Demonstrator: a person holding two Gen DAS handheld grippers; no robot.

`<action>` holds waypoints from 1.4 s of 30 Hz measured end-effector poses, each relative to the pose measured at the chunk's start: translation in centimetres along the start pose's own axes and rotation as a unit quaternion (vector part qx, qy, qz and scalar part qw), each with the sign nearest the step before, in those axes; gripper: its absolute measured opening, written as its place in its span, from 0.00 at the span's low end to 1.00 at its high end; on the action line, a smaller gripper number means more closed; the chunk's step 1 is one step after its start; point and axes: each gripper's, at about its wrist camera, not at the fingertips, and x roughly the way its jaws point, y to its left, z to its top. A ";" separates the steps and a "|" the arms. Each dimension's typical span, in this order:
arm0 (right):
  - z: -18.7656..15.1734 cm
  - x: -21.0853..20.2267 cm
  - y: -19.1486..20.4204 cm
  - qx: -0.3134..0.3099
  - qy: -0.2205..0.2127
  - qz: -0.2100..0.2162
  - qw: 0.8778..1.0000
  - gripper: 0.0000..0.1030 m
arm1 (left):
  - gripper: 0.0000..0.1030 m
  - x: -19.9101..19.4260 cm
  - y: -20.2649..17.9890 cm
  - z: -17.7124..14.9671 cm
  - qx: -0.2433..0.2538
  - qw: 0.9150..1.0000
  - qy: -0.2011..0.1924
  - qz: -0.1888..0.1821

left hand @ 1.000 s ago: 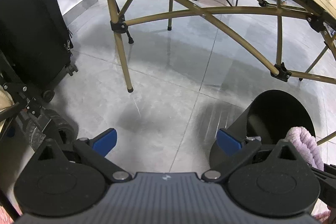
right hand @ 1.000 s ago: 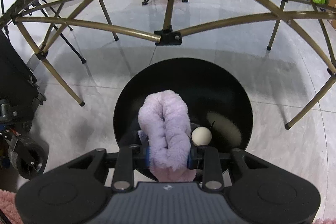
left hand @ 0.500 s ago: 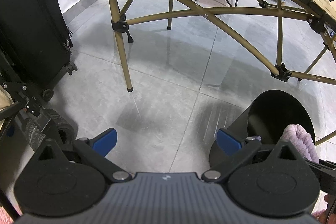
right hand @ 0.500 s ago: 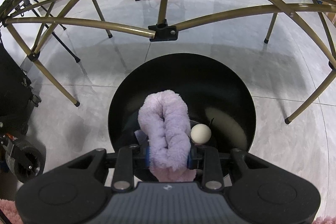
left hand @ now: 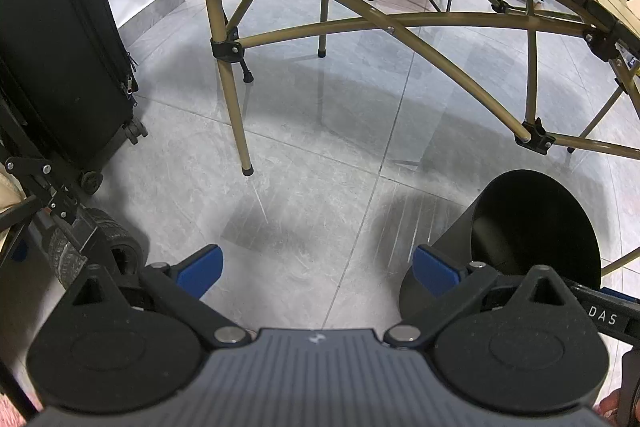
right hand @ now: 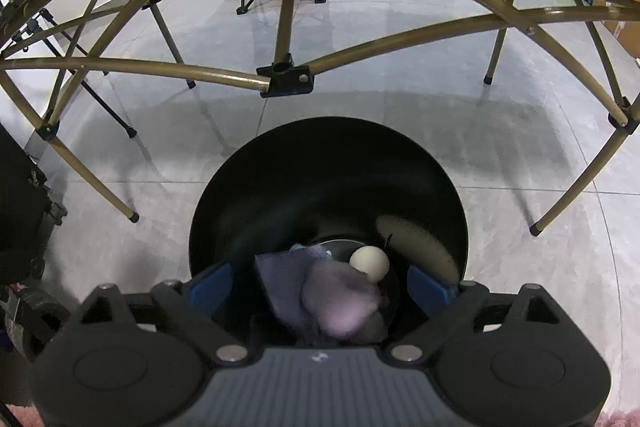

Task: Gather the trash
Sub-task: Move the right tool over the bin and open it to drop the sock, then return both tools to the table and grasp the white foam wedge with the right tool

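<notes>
Landmark: black bin (right hand: 328, 187) on the grey tiled floor (left hand: 320, 155), under the folding table frame (left hand: 400, 23).

Left of bin: black suitcase (left hand: 60, 59), well apart. Left gripper (left hand: 316, 263) hangs over bare floor just left of the bin, jaws wide, nothing between them.

Over the bin mouth: right gripper (right hand: 320, 285), jaws opening, blue pads clear of the cloth. Purple fluffy cloth (right hand: 336, 303) is below the pads, inside the bin, blurred; looks mid-drop. Cream ball (right hand: 369, 263) sits at the bin bottom, just right of the cloth.

Risks, my read:
- Fluffy pile could snag on a pad and ride back out when the gripper lifts. Cause: fibres catching the pad edge.
- Bin looks light; clipping its rim on withdrawal could tip it and spill the ball and cloth.
- Table strut joint (right hand: 286, 81) is close beyond the bin; a fast lift could hit it.

Cloth: soft, lilac, plush, bunched into a loose lump, darker fold on its left side. No hard edges; detail lost to blur.
</notes>
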 end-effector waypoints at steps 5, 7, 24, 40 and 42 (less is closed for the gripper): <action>0.0 0.0 -0.1 0.005 -0.001 -0.003 1.000 0.99 | 1.00 0.0 0.0 0.0 -0.001 1.000 0.000 0.000; 0.0 -0.1 -0.1 0.005 -0.001 -0.002 1.000 0.99 | 1.00 0.0 -0.1 0.0 0.000 1.000 -0.001 0.000; 2.1 -8.7 -1.9 -0.014 -0.126 0.036 0.991 1.00 | 1.00 -4.7 -1.6 1.9 0.008 0.997 -0.076 -0.019; 20.3 -12.3 -7.2 -0.031 -0.264 -0.006 0.964 0.98 | 1.00 -7.0 -7.7 9.3 0.028 0.988 -0.145 -0.048; 22.9 -10.8 -7.3 -0.038 -0.256 -0.016 0.966 0.94 | 1.00 -6.9 -8.4 10.5 0.031 0.986 -0.155 -0.052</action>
